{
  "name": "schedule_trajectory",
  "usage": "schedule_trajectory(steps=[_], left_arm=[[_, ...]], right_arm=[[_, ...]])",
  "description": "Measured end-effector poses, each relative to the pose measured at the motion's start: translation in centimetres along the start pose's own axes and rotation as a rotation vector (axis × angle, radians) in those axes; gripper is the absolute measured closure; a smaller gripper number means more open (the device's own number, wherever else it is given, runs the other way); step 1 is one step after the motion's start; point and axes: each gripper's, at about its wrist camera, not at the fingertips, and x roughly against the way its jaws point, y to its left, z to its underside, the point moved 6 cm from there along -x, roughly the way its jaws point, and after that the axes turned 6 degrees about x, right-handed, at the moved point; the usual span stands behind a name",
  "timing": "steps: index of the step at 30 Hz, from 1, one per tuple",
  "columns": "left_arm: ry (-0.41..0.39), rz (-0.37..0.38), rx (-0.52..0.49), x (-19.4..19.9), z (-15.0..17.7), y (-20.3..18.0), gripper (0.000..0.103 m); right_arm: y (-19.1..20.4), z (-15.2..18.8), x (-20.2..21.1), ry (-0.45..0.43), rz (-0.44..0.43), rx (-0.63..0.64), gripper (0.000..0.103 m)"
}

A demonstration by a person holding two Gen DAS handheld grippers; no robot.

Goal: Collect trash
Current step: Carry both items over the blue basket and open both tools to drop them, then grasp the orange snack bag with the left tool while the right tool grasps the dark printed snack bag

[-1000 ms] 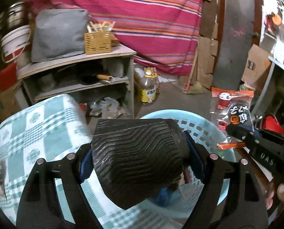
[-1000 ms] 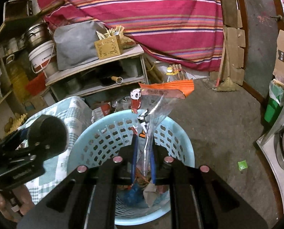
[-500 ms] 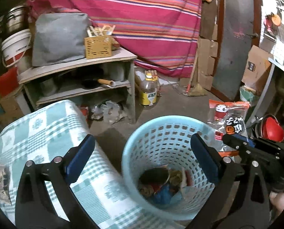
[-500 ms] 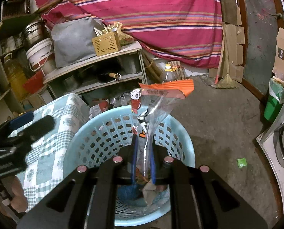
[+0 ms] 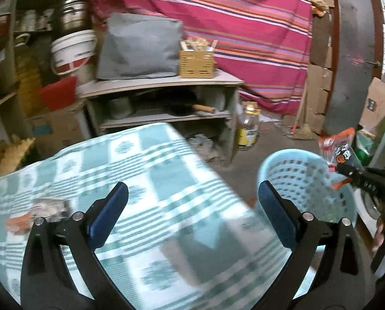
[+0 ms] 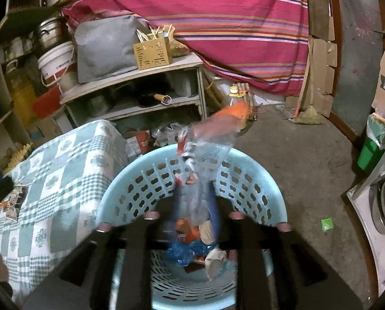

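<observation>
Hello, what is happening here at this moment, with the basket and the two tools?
A person holding two claws is collecting trash into the light blue basket on the floor. The right claw is over the basket and its jaws are opening, with a clear and orange snack wrapper blurred between them. Other trash lies at the bottom of the basket. The left claw is open and empty over the checked tablecloth, where another wrapper lies.

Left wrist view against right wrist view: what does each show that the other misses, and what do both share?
Only the left wrist view shows the open, empty left gripper and the right gripper's outside. Only the right wrist view shows the trash in the basket's bottom and a green scrap on the floor. Both show the snack bag between the right gripper's opening jaws, and a wrapper on the checked tablecloth.
</observation>
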Motion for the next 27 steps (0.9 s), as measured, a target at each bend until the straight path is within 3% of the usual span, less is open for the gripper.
schedule_trajectory(steps=[1, 4, 11, 21, 27], left_arm=[[-0.001, -0.015, 0.003, 0.2, 0.1, 1.1, 0.006], [-0.001, -0.065, 0.019, 0.9, 0.6, 4.9, 0.006], [0.002, -0.174, 0.095, 1.5, 1.8, 13.7, 0.006], [-0.008, -0.334, 0.181, 2.6, 3.4, 25.4, 0.006], [0.056, -0.411, 0.258, 2.3, 5.3, 32.4, 0.006]], right_arm=[[0.1, 0.0, -0.1, 0.001, 0.017, -0.004, 0.042], [0.7, -0.1, -0.6, 0.017, 0.033, 0.015, 0.039], [3.5, -0.7, 0.0, -0.019, 0.084, 0.039, 0.018], [12.4, -1.3, -0.1, -0.066, 0.041, 0.115, 0.011], [18.1, -0.3, -1.5, -0.043, 0.023, 0.192, 0.01]])
